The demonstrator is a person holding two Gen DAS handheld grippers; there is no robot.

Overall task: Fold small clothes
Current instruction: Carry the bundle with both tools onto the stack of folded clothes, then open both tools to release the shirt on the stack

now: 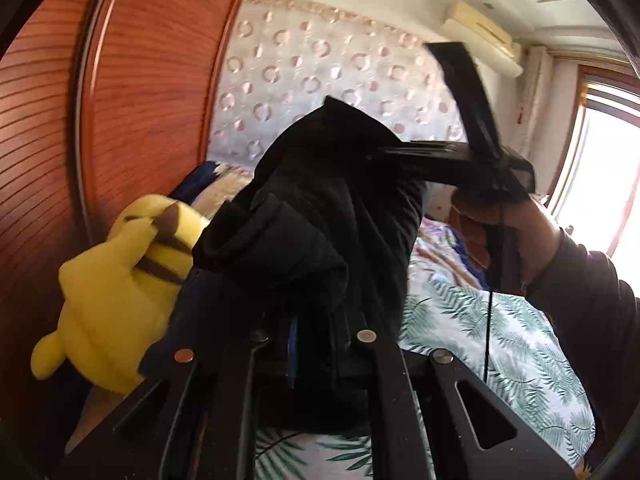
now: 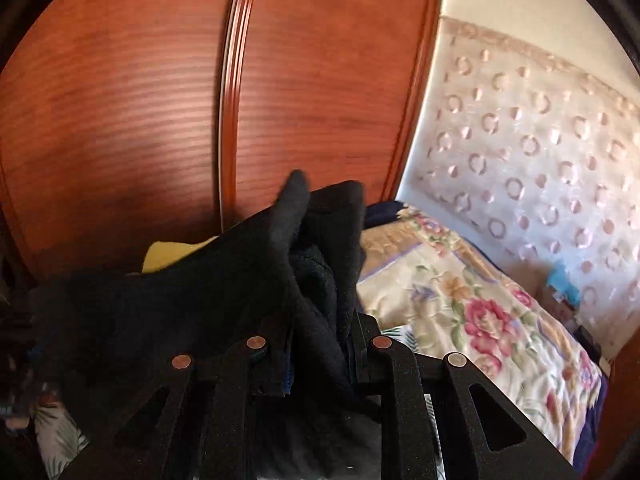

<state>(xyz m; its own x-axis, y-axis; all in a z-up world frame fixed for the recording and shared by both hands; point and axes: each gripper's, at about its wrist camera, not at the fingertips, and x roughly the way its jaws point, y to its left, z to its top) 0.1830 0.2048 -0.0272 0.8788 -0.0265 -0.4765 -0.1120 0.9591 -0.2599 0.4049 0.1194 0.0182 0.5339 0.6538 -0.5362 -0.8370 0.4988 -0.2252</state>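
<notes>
Left gripper (image 1: 316, 332): jaws clamp black garment (image 1: 320, 208), frame centre, lifted off bed (image 1: 500, 344).
Right gripper (image 2: 320, 344): jaws pinch another edge, likely to spread it.

the black garment (image 1: 320, 216) i held looked like soft matt cloth, slightly fuzzy in the right wrist view (image 2: 256, 280). my left gripper (image 1: 312, 344) and right gripper (image 2: 316, 348) were matt black plastic, faintly grainy, with shiny metal rivets. the wardrobe (image 1: 152, 80) was glossy reddish wood with fine horizontal ribbing. the yellow toy (image 1: 120, 280) looked plush. the leaf-print sheet (image 1: 500, 340) and floral quilt (image 2: 460, 300) were smooth cloth.
</notes>
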